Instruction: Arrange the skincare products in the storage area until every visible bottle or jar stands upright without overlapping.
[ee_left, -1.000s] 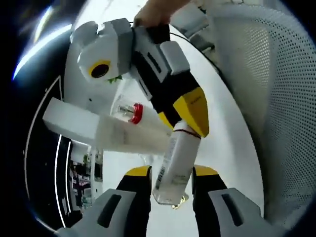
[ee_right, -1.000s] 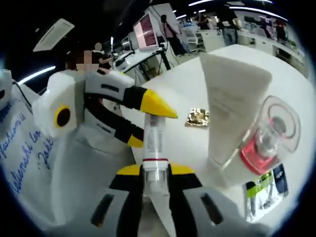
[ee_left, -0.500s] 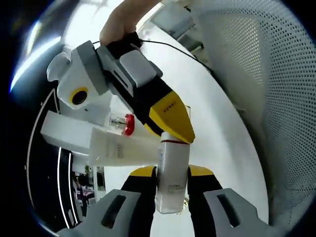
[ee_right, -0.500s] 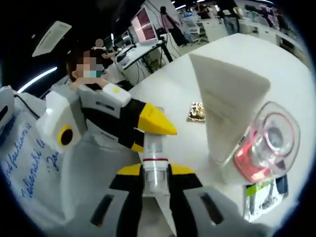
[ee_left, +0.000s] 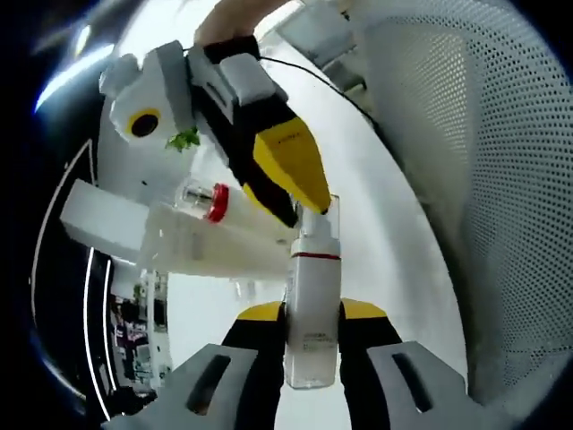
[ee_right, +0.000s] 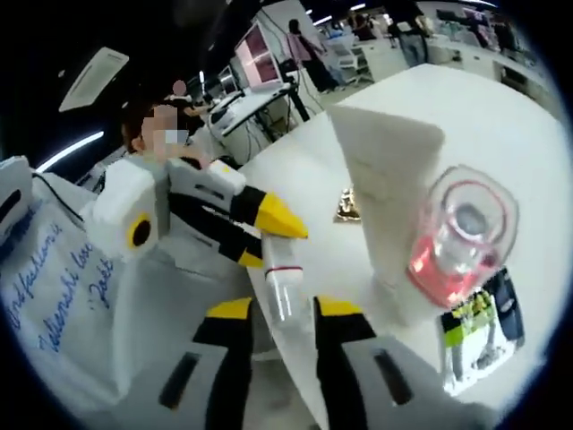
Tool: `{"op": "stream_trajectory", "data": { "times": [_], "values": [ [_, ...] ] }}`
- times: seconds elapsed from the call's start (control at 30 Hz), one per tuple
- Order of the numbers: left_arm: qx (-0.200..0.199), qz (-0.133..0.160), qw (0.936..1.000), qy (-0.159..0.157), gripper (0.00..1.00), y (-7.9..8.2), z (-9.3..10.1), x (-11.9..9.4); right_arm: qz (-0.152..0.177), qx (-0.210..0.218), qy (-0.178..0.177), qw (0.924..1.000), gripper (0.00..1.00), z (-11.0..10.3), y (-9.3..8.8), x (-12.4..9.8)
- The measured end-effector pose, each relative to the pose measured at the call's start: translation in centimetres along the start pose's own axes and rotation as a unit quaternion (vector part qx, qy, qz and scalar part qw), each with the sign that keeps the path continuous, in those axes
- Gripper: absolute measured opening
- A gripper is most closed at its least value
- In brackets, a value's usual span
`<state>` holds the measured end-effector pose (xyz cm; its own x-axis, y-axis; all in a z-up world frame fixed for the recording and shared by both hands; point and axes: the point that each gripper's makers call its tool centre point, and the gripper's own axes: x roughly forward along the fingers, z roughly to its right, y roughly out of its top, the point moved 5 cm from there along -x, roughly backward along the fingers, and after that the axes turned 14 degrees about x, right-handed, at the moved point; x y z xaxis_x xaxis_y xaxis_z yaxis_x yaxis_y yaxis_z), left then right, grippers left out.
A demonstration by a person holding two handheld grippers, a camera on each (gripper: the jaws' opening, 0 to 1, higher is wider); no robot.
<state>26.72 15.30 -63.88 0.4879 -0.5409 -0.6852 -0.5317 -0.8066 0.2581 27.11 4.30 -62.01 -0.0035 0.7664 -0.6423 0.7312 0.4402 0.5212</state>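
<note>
Gripping the small white bottle [ee_left: 312, 315] by its body, my left tool [ee_left: 309, 315] pinches it above the worktop [ee_left: 394, 251]; my right tool [ee_right: 278, 313] stands spread around its clear cap. Light, smooth plastic, likely slippery. Nearby: a white tube [ee_right: 390, 188] and a red-based jar [ee_right: 457, 237].

My left gripper [ee_left: 312, 351]: matt grey and glossy yellow plastic. Bottle [ee_left: 312, 309] it holds: frosted translucent plastic, smooth. Tube [ee_right: 387, 202]: matt white plastic. Jar [ee_right: 458, 235]: clear glossy plastic. Tabletop [ee_right: 501, 125]: smooth white.
</note>
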Motion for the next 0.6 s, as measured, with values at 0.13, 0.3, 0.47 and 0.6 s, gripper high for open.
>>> {"op": "stream_trajectory", "data": {
  "times": [0.13, 0.3, 0.47, 0.6],
  "values": [
    [-0.091, 0.016, 0.9957, 0.012, 0.18, -0.9, -0.8, -0.5, 0.028, 0.002, -0.004, 0.9996, 0.29, 0.0, -0.3, -0.6],
    [-0.2, 0.07, 0.9773, 0.015, 0.18, -0.6, -1.4, -1.2, 0.085, 0.005, 0.0, 0.9964, 0.3, -0.5, -0.1, -0.6],
    [-0.285, 0.124, 0.9505, -0.007, 0.18, -0.3, -1.4, -1.7, 0.143, 0.02, 0.007, 0.9895, 0.3, -0.5, 0.2, -0.7],
    [-0.331, 0.155, 0.9302, -0.029, 0.18, -0.1, -1.0, -1.8, 0.18, 0.04, 0.025, 0.9825, 0.29, -0.6, 0.3, -0.8]
  ]
}}
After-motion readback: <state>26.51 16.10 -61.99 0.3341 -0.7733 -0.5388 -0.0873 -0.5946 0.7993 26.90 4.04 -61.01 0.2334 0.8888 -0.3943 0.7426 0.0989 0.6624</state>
